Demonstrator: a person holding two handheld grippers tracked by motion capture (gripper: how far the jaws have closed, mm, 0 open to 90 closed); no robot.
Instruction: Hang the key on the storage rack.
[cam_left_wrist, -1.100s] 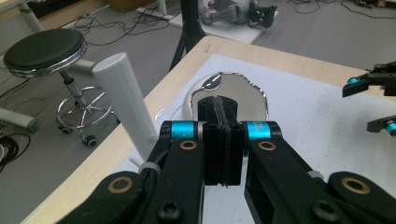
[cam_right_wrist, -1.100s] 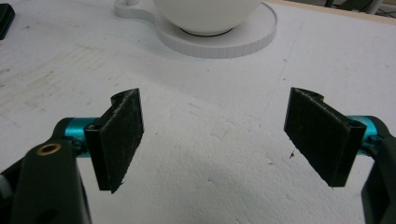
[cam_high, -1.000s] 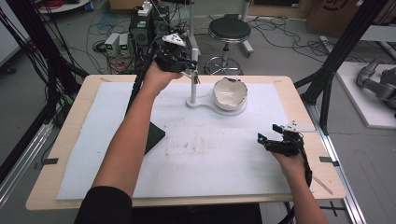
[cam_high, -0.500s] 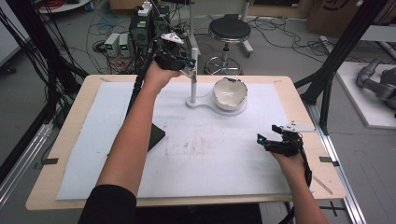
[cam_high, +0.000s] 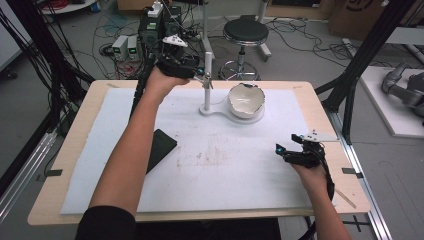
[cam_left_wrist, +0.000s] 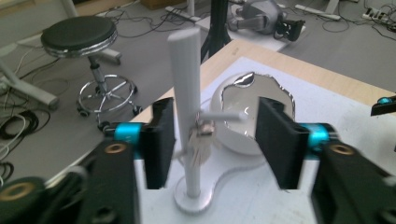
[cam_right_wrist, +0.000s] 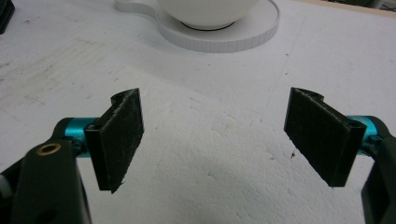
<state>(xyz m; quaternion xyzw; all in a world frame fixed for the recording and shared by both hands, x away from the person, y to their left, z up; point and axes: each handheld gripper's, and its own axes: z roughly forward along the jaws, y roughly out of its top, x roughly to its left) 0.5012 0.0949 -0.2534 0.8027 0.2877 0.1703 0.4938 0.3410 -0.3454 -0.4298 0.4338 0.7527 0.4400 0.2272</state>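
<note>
Jaws of our left gripper (cam_left_wrist: 212, 142) stand apart around the white stand post (cam_left_wrist: 186, 107); our right gripper (cam_right_wrist: 212, 140) gapes over bare foam.

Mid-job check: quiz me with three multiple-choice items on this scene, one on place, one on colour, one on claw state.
1. Where is the left claw?
A. at the white post
B. over the black slab
C. inside the bowl

2. What colour is the stand's base?
A. red
B. white
C. green

3. How is the right claw?
A. shut on the bowl
B. shut, empty
C. open, empty

Answers: 1 A, its jaws flank the post in the left gripper view; 2 B, it matches the white post; 3 C, its jaws stand wide apart over the bare mat.
</note>
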